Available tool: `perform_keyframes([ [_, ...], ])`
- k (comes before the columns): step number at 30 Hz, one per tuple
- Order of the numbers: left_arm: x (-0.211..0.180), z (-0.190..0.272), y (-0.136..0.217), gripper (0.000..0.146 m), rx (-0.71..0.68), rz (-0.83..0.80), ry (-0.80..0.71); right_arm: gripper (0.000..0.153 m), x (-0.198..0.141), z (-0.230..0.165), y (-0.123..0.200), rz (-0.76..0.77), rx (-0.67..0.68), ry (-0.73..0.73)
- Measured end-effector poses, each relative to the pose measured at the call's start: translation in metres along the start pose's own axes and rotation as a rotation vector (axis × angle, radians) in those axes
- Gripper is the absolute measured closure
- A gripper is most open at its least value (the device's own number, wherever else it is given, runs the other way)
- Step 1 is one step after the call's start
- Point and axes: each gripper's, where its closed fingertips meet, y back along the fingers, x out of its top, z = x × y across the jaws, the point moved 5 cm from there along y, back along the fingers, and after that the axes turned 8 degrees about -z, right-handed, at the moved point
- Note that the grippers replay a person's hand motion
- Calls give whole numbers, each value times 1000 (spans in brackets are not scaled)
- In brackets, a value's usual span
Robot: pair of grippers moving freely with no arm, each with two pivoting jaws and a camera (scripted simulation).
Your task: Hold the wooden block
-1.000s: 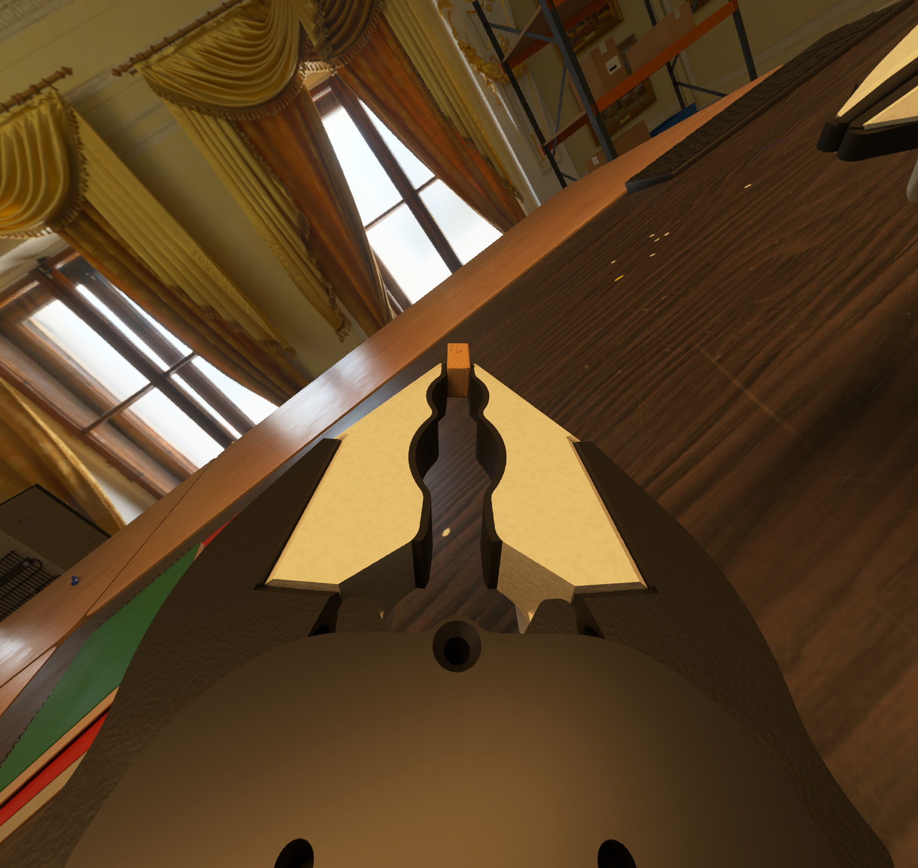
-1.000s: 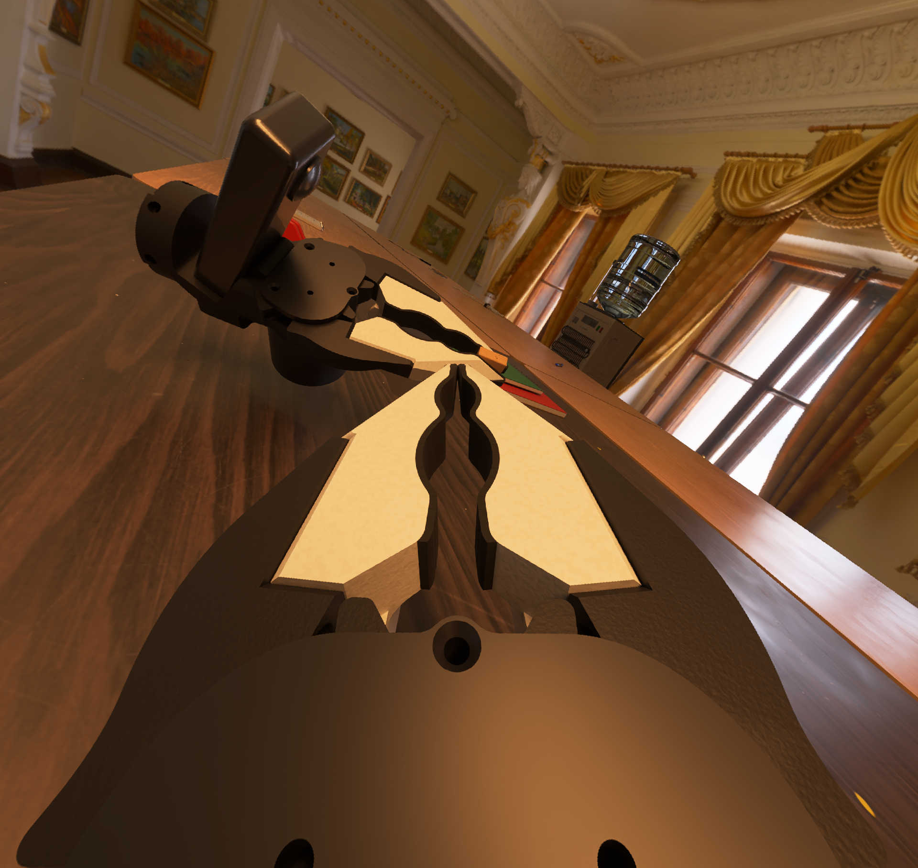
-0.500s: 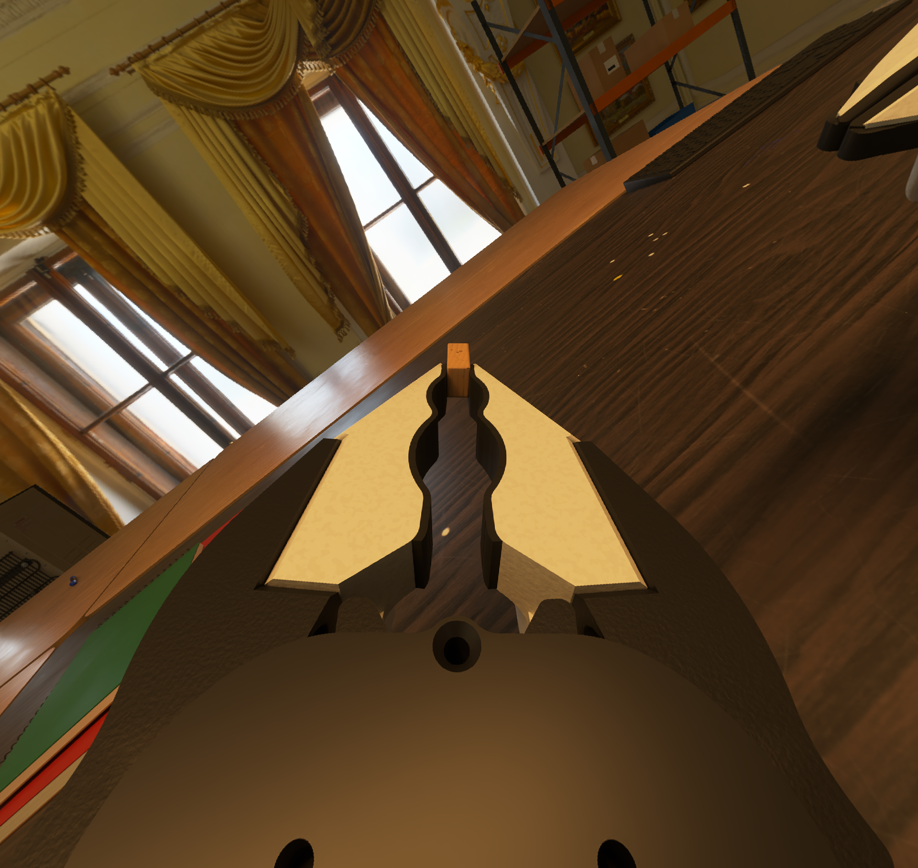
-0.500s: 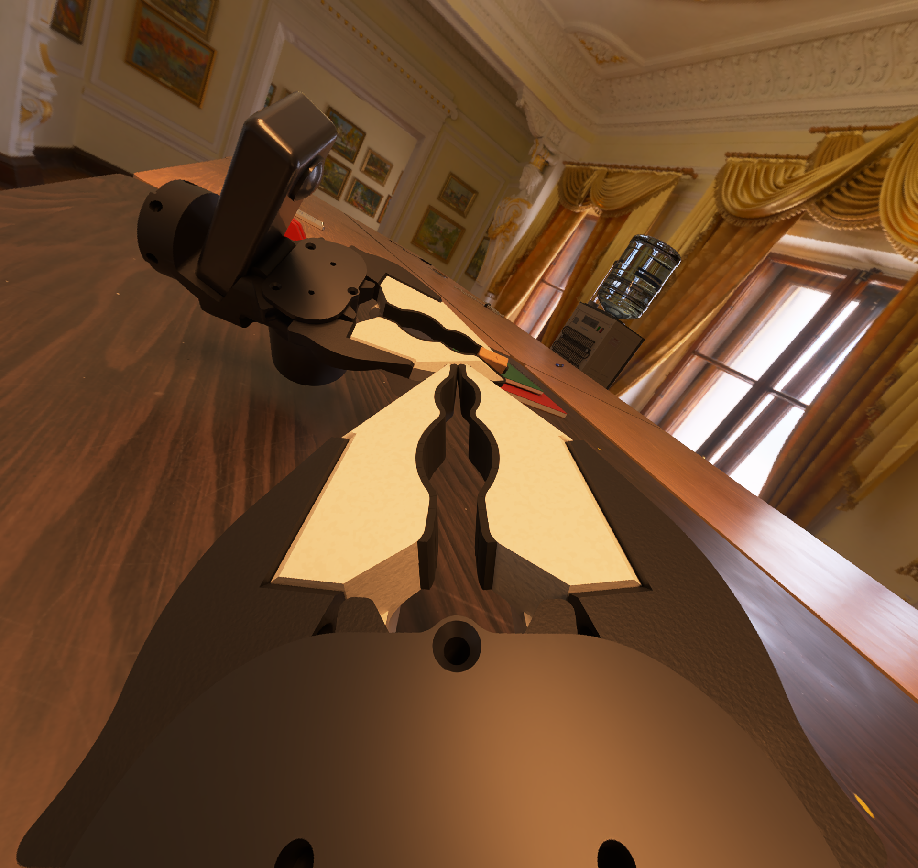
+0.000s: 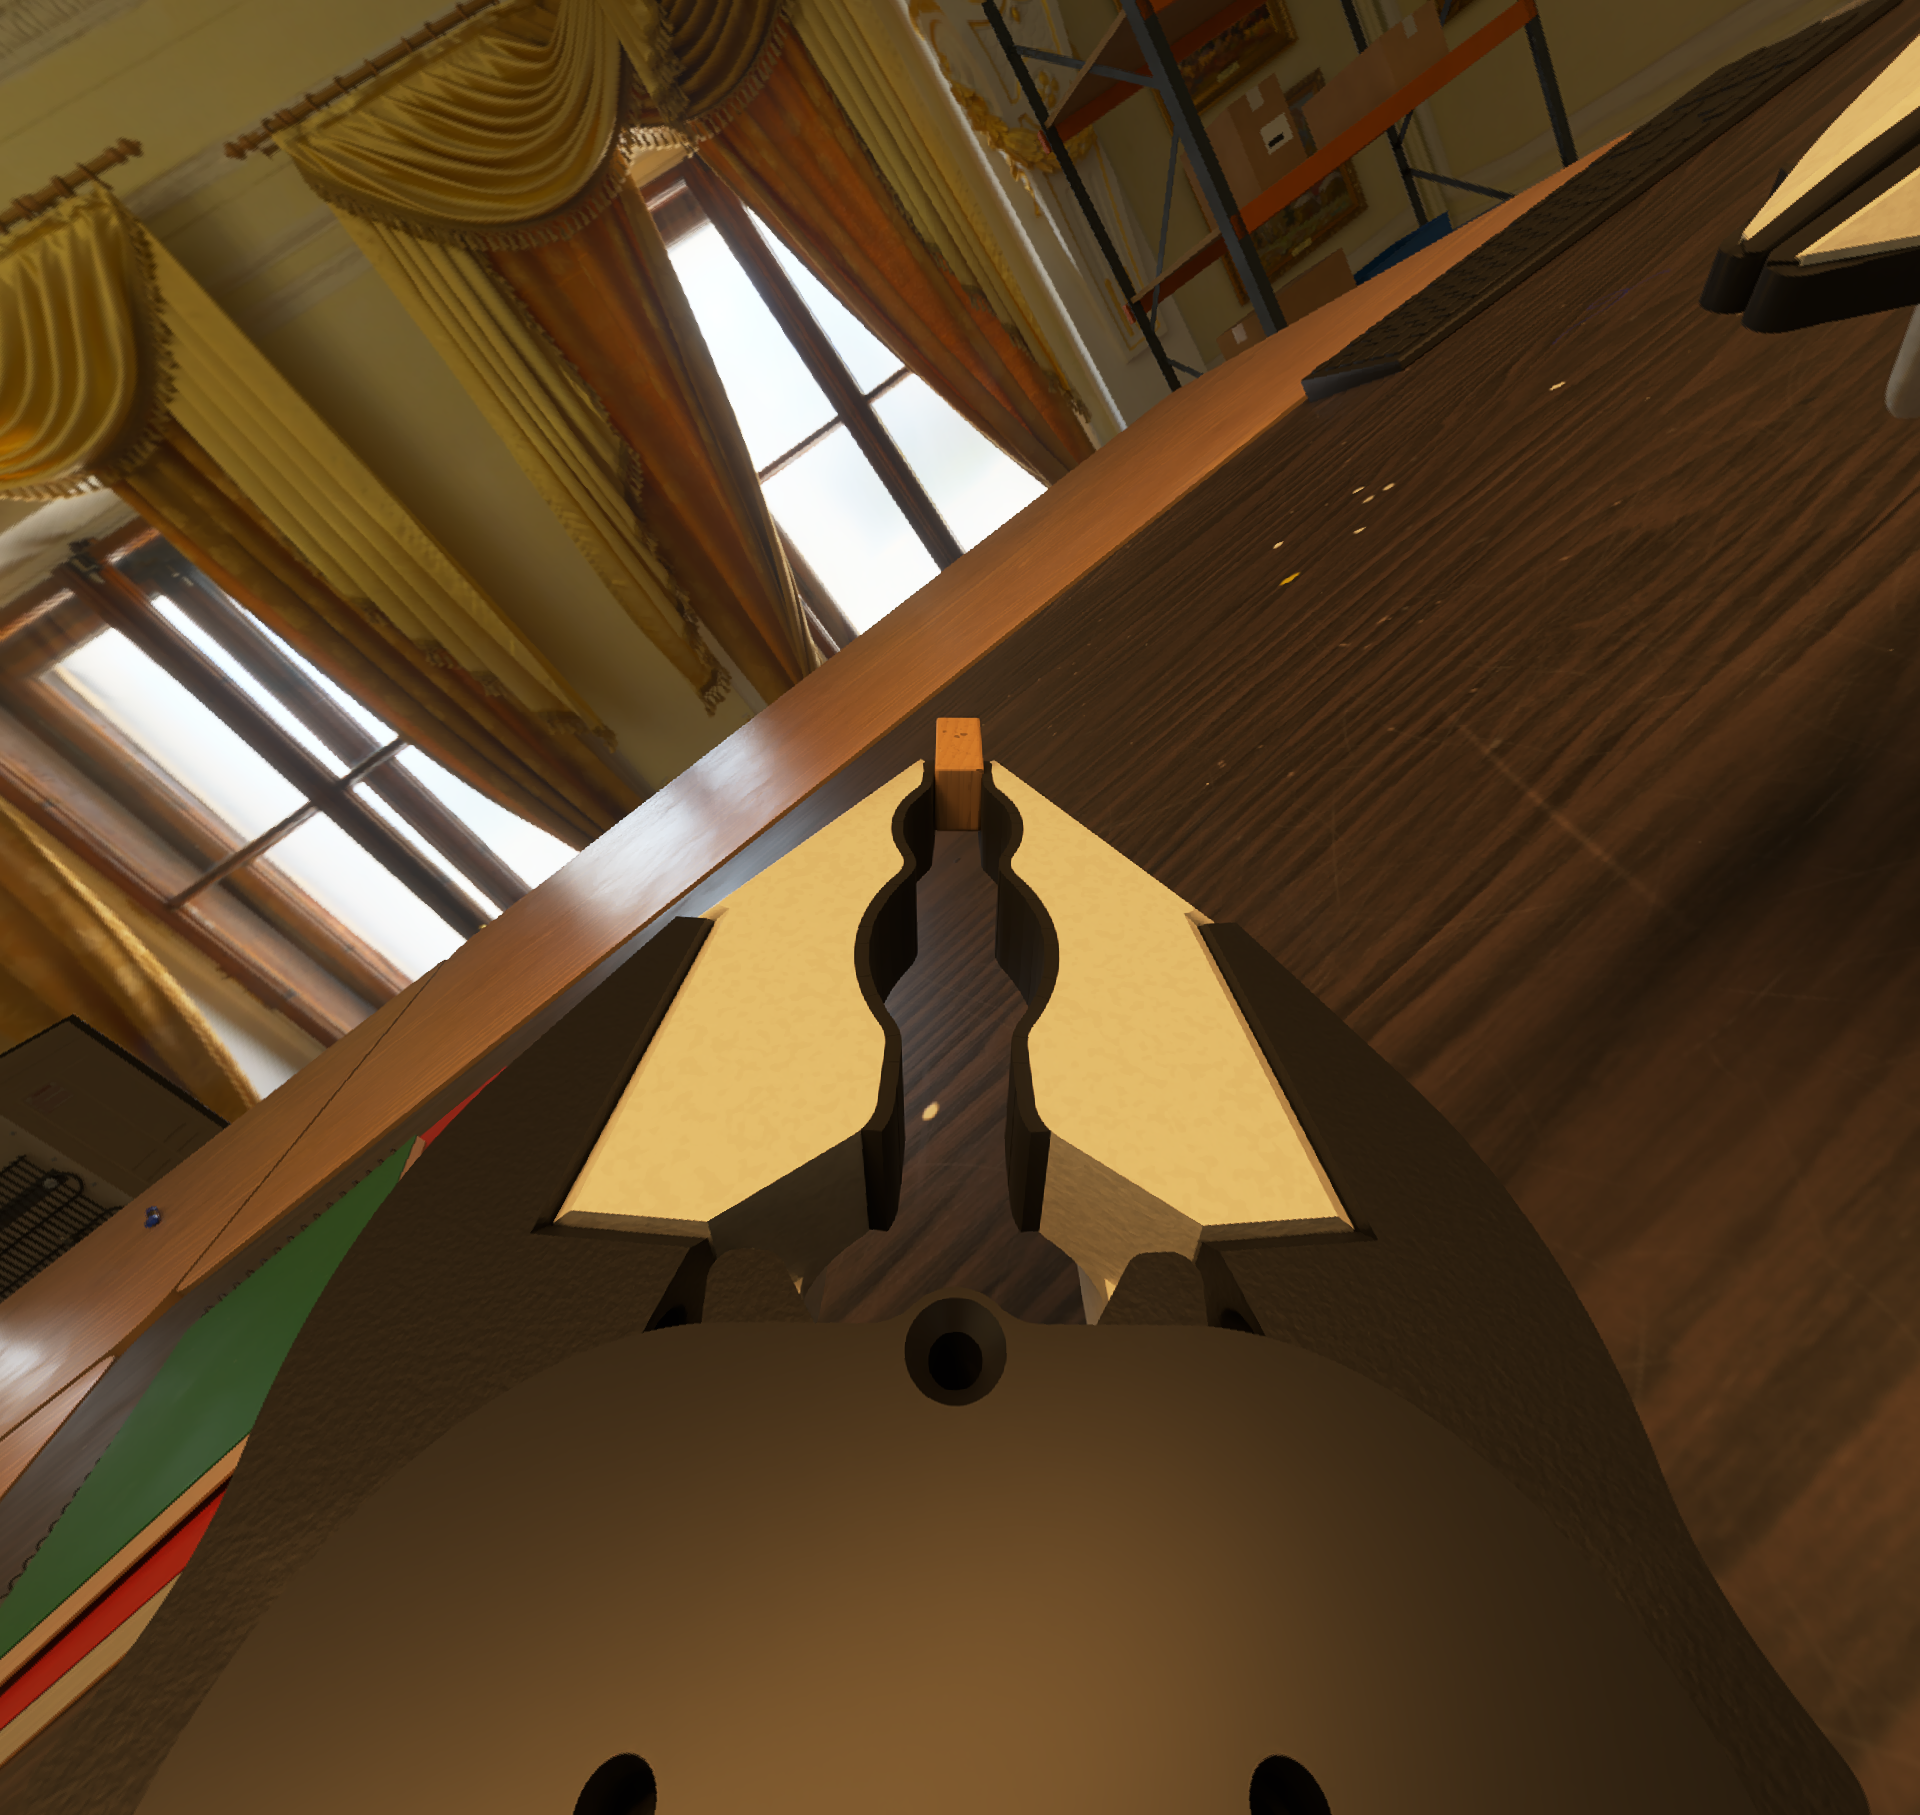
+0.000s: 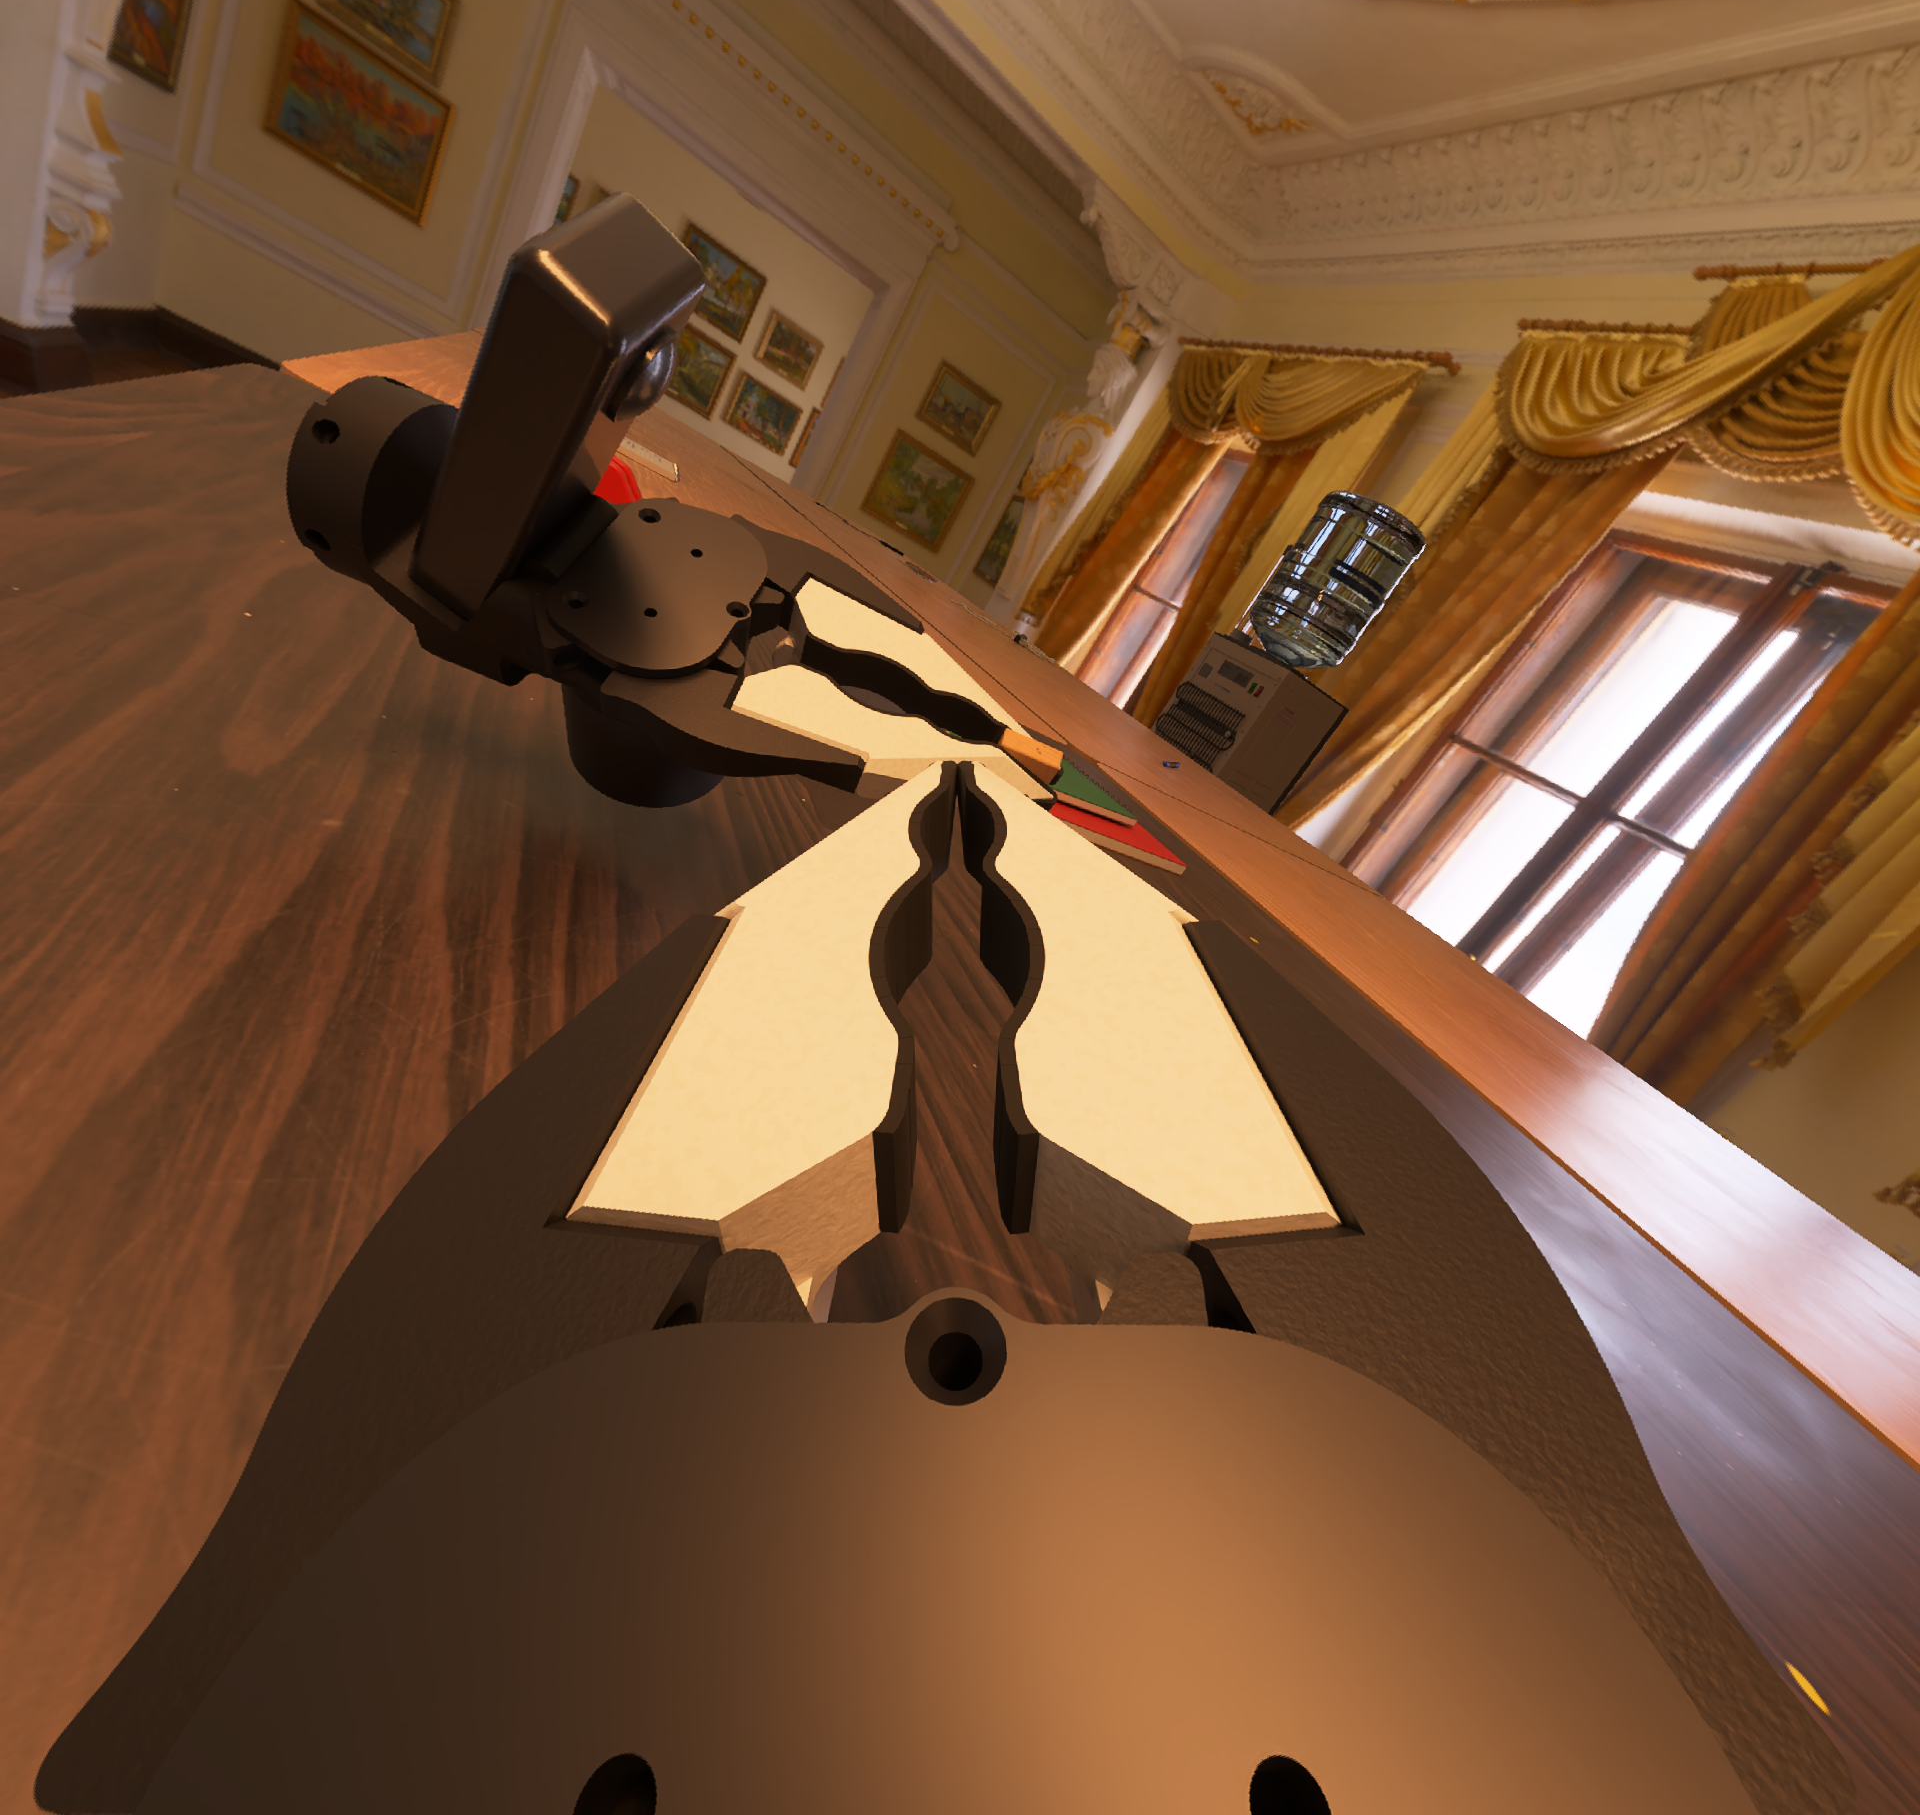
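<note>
A small orange-brown wooden block (image 5: 957, 773) is clamped between the tips of my left gripper (image 5: 957, 791), held above the dark wooden table (image 5: 1507, 726). In the right wrist view the left gripper (image 6: 1003, 737) shows from the side, with the wooden block (image 6: 1032, 753) sticking out past its fingertips. My right gripper (image 6: 955, 778) is shut and empty, its tips close to the left gripper's tips. Its fingers (image 5: 1829, 207) show at the right edge of the left wrist view.
Flat green and red books (image 6: 1112, 815) lie on the table near its lighter wooden edge (image 6: 1455, 944), also seen in the left wrist view (image 5: 187, 1433). A dark keyboard-like strip (image 5: 1579, 238) lies far along the table. A water dispenser (image 6: 1278, 664) stands beyond the edge.
</note>
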Motion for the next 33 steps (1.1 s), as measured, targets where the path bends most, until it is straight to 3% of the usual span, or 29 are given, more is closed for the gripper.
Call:
perform_keyframes([
  [27, 0, 2, -1, 139, -13, -4, -2, 153, 0, -1, 0, 0, 3, 5],
  [31, 0, 5, -2, 139, -89, -29, 49, 153, -1, 1, 0, -6, -8, 5],
  [33, 2, 5, -2, 139, -163, -60, 154, 153, -4, 6, 0, -31, -42, 18],
])
